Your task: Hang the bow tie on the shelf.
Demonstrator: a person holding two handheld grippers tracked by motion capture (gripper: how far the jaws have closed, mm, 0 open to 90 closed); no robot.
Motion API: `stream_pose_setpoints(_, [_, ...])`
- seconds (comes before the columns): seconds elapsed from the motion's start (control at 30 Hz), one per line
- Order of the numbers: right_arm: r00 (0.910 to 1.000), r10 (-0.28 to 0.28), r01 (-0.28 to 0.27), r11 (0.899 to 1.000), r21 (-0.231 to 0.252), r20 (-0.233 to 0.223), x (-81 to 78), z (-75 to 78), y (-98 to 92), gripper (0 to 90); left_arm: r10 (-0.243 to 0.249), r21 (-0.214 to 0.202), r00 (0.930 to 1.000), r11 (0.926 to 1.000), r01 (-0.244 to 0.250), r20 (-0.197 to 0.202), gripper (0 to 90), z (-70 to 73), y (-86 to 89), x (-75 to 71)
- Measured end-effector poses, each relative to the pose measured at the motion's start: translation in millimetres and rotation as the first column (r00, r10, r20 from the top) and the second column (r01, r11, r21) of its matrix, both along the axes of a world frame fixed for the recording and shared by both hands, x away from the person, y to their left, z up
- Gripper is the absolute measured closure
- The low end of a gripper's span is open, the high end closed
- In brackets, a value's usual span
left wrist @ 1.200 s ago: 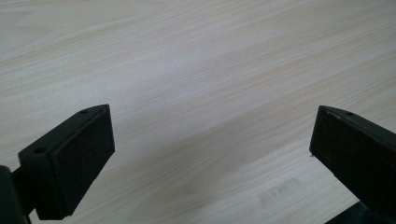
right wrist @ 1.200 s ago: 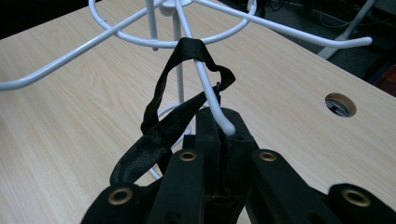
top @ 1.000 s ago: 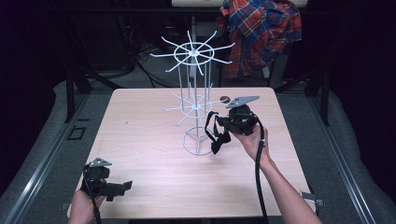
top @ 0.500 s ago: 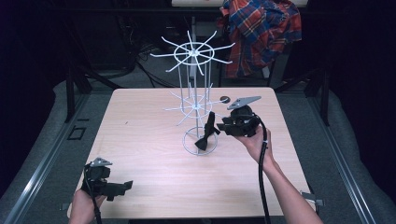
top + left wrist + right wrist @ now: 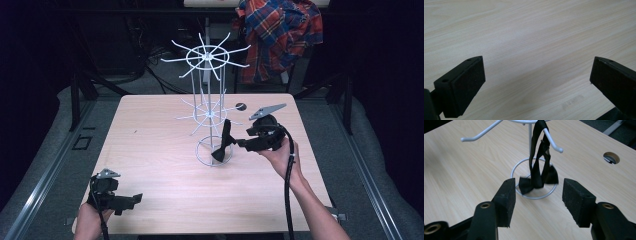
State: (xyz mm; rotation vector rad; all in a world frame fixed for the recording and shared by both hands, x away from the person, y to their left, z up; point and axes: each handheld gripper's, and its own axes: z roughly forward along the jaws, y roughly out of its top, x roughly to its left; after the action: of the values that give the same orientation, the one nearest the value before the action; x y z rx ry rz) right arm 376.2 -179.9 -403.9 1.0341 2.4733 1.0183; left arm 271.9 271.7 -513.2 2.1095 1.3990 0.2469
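A plaid shirt (image 5: 280, 35) in red, blue and white hangs behind the pale wood tabletop (image 5: 150, 150), which has a round cable hole (image 5: 241, 106) near its far edge. Grey floor (image 5: 45, 160) flanks the tabletop.

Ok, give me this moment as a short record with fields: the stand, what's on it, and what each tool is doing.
stand: white wire rack upright on the wooden table
on it: black bow tie hanging by its strap from a lower hook, over the ring base
right tool: open, apart from the bow tie, pointed at it
left tool: open, low over the table's near left corner
behind the table: plaid shirt
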Motion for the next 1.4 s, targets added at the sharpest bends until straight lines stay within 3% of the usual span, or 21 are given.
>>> stream_pose_setpoints(0.27, [0.9994, -0.003, 0.003, 1.0, -0.021, -0.035, -11.1, 4.3, -9.8, 26.2, -0.004, 0.002, 1.0, 1.0, 0.004, 0.0, 0.0, 0.2, -1.8, 0.9])
stream_pose_setpoints(0.57, [0.998, -0.013, 0.011, 0.999, -0.036, -0.061, -29.2, 3.2, -24.2, 15.7, -0.01, 0.007, 0.9999, 0.9999, 0.01, 0.001, 0.0, 0.9, -2.6, 0.9])
stream_pose_setpoints(1.4, [0.9908, -0.053, 0.046, 0.997, -0.06, -0.125, -63.1, -21.7, -59.4, 8.5, -0.006, 0.012, 1.0, 0.9999, 0.006, 0.004, 0.0, 0.3, -4.3, 0.6])
